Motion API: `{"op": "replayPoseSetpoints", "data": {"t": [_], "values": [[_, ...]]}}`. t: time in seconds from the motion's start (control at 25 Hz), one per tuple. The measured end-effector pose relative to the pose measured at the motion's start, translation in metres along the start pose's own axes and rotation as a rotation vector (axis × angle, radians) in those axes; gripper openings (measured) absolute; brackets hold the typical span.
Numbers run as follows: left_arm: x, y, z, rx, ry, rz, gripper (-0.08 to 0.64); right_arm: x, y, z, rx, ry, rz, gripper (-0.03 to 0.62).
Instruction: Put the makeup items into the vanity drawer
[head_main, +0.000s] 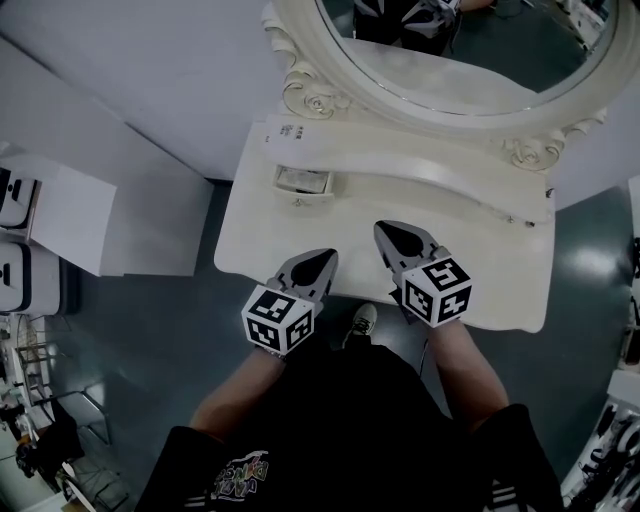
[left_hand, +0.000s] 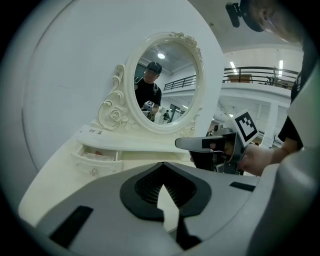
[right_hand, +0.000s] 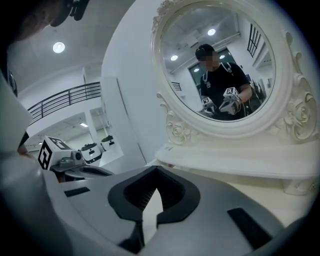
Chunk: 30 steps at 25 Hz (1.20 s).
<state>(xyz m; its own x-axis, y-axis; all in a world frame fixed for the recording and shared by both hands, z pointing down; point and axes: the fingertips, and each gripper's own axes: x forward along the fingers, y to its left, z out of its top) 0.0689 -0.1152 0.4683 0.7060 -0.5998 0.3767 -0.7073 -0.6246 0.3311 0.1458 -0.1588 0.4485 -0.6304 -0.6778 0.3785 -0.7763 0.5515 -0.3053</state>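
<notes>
— So, what's hard to see from up here?

— You can see the drawer (head_main: 302, 181) pulled out at the left end of the raised shelf on the vanity (head_main: 250, 240). Its contents (left_hand: 100, 151) show only as something pale with a reddish bit, too small to name as makeup. The mirror (head_main: 440, 60) is cut off at the top in the head view.

— And my hands?

— You hold both grippers side by side over the near edge of the vanity top, pointing toward the mirror and tipped a little downward. Your left gripper (head_main: 327, 256) sits nearer you, roughly in line with the drawer but well short of it. Your right gripper (head_main: 382, 228) reaches a bit further in, toward the middle. Your forearms (head_main: 240, 385) come up from the bottom of the head view, with a shoe (head_main: 364, 320) showing on the floor (head_main: 150, 330) between them.

— The jaws?

— Both pairs are pressed together, with nothing between them.
</notes>
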Motion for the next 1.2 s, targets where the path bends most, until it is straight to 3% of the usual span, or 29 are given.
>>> {"op": "replayPoseSetpoints", "data": {"t": [0.4,1.2], "values": [[-0.028,0.001,0.0,0.016,-0.009,-0.065,0.0,-0.018,0.031,0.0,0.022,-0.048,-0.079,0.029],[-0.147,0.03,-0.029,0.028,-0.017,-0.16,0.0,-0.015,0.179,-0.043,0.036,-0.058,-0.189,0.029]]}}
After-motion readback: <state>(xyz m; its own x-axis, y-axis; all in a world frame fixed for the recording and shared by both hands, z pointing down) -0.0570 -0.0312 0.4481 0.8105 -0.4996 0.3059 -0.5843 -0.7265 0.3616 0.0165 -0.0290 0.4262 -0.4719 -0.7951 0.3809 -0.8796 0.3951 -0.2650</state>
